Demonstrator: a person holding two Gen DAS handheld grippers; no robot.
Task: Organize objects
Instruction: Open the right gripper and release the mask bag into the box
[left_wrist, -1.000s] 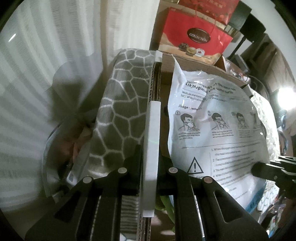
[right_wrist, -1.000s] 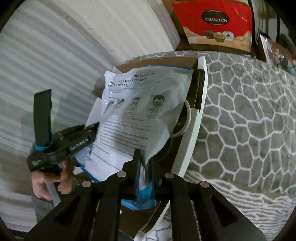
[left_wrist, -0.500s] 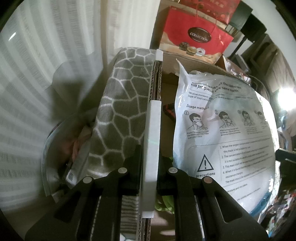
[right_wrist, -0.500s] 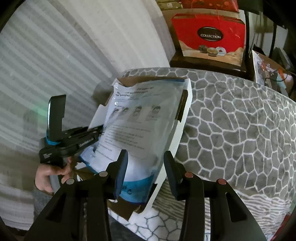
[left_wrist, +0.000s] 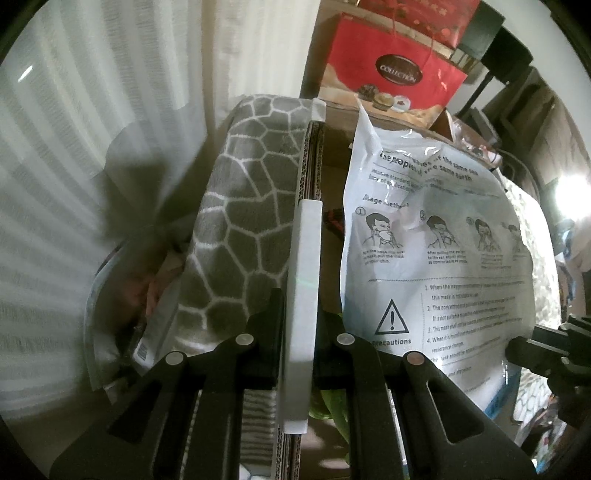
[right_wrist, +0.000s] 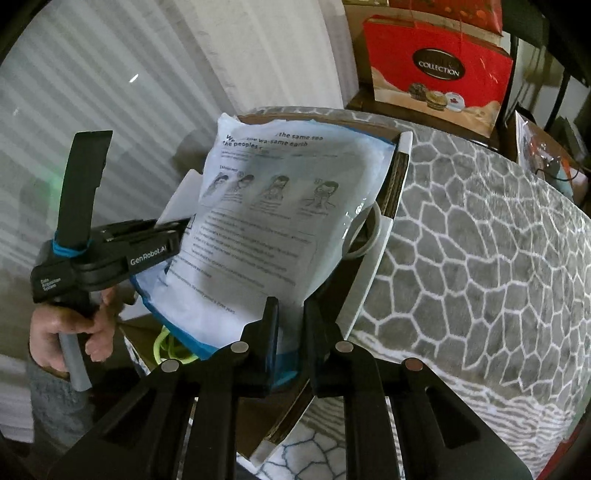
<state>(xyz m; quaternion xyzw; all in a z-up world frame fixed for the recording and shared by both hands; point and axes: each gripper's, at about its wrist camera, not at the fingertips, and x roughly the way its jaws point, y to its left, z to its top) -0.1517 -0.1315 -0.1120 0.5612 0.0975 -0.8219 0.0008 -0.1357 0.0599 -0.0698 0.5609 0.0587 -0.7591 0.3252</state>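
Mask packet (right_wrist: 273, 236) sits half inside cardboard box (left_wrist: 309, 192), top end sticking out, not seated; push-down left. Left gripper (left_wrist: 300, 332) clamps white-edged box wall, steadying it. Right gripper (right_wrist: 290, 325) at packet's lower corner, jaws narrow, blue edge between them; actual pinch: cannot tell. Green cord (right_wrist: 168, 345) already inside box.

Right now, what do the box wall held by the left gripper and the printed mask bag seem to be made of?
Box wall: corrugated cardboard with white facing; brown fluted edge shows above the left gripper. Mask bag: thin glossy plastic film, probably; it wrinkles and glints. The right gripper pinches its lower edge.
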